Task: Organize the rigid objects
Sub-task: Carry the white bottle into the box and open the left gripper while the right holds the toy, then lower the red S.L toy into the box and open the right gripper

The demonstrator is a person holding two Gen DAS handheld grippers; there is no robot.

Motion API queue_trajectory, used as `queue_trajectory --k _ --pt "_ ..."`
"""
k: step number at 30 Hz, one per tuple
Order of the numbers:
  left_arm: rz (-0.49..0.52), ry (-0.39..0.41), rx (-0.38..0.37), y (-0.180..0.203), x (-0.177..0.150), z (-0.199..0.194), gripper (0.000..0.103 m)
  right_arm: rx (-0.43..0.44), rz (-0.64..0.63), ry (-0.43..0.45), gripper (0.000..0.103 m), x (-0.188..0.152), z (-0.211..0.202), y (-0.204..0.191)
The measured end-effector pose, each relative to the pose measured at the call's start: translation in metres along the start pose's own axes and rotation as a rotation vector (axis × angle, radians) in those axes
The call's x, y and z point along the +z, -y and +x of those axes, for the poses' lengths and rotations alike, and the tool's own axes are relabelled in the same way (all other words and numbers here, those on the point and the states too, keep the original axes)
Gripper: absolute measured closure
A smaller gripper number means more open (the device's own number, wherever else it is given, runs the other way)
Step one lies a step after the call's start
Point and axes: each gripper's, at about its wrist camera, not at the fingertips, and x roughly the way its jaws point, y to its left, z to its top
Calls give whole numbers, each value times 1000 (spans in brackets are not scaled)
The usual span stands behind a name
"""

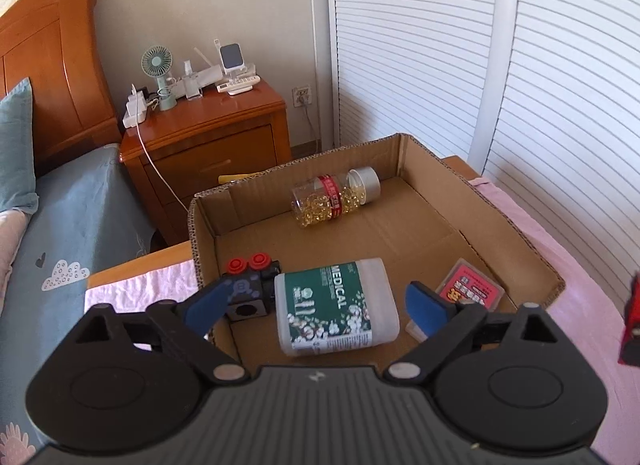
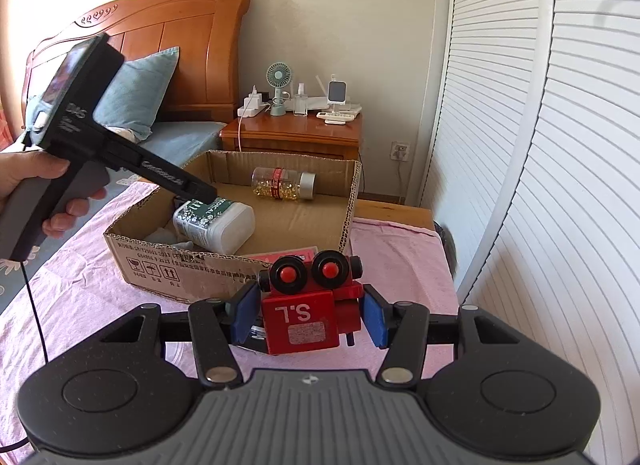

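Over the cardboard box (image 1: 400,153), the left gripper (image 1: 320,303) hangs with jaws wide and empty above the medical bottle (image 1: 340,305); the right gripper (image 2: 308,317) clamps the red robot toy (image 2: 308,305), ready for boxing.

- Brown corrugated cardboard box (image 1: 508,221): matt, rough cut edges.
- White plastic bottle w/ green label (image 1: 340,305): smooth, semi-gloss.
- Red painted wooden robot toy (image 2: 304,317): glossy.
- Pink cloth cover (image 2: 92,285): soft, wrinkled.
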Motion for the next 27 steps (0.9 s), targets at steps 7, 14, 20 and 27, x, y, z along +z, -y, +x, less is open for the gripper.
queue_trajectory --k 7,14,20,27 --pt "-8 -10 -35 -5 -21 -48 4 22 -23 8 44 19 7 -10" --pt "-75 -29 36 1 -66 -91 2 46 -23 -15 44 47 29 -13" --pt "-153 4 73 5 -93 -106 2 47 -25 -58 44 72 62 -17" --pt "-196 31 114 3 -104 -113 2 40 -22 -137 44 94 117 -18"
